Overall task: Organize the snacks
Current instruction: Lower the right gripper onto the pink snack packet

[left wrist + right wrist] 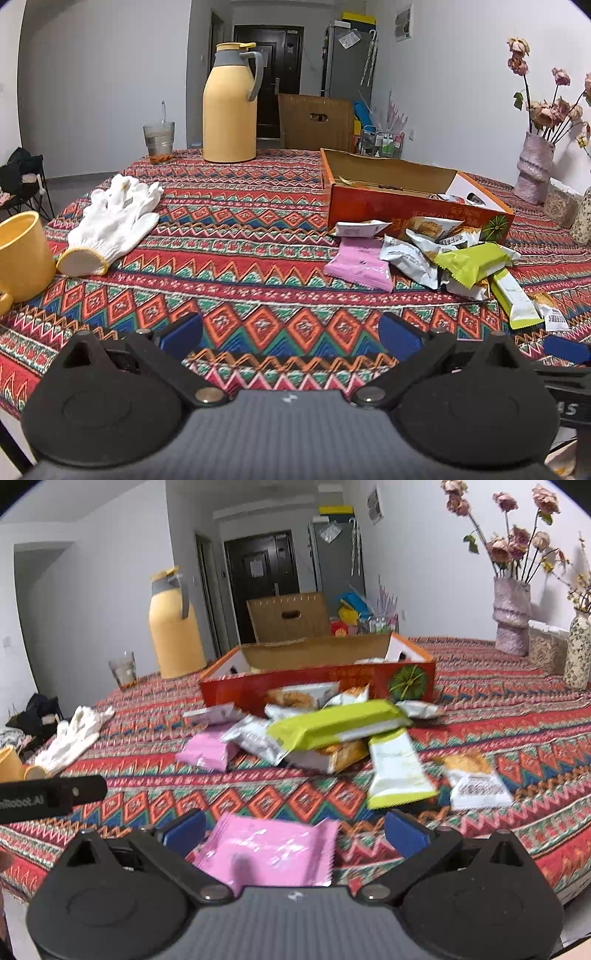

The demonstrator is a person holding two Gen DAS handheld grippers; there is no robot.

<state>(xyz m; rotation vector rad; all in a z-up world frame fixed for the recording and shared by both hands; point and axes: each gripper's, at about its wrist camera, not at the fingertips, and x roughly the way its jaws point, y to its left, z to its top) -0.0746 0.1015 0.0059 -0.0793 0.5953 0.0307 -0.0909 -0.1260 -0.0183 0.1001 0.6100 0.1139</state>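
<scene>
An open orange cardboard box (pixel 413 210) (pixel 314 686) sits on the patterned tablecloth. A pile of snack packets lies in front of it: a pink one (pixel 360 267) (pixel 207 751), silver ones (pixel 410 258) (pixel 255 738) and green ones (pixel 471 264) (pixel 336 723). A green-white packet (pixel 397 771) and a silver cookie packet (pixel 476 781) lie nearer. My left gripper (pixel 290 336) is open and empty over the cloth, left of the pile. My right gripper (pixel 295 830) is open, with another pink packet (pixel 269 849) lying on the table between its fingers.
A yellow thermos (pixel 231 107) and a glass (pixel 159 142) stand at the back. White gloves (pixel 114 221) and a yellow mug (pixel 22 254) lie at the left. Vases with dried flowers (pixel 511 616) stand at the right. A chair back (pixel 316 122) stands behind the table.
</scene>
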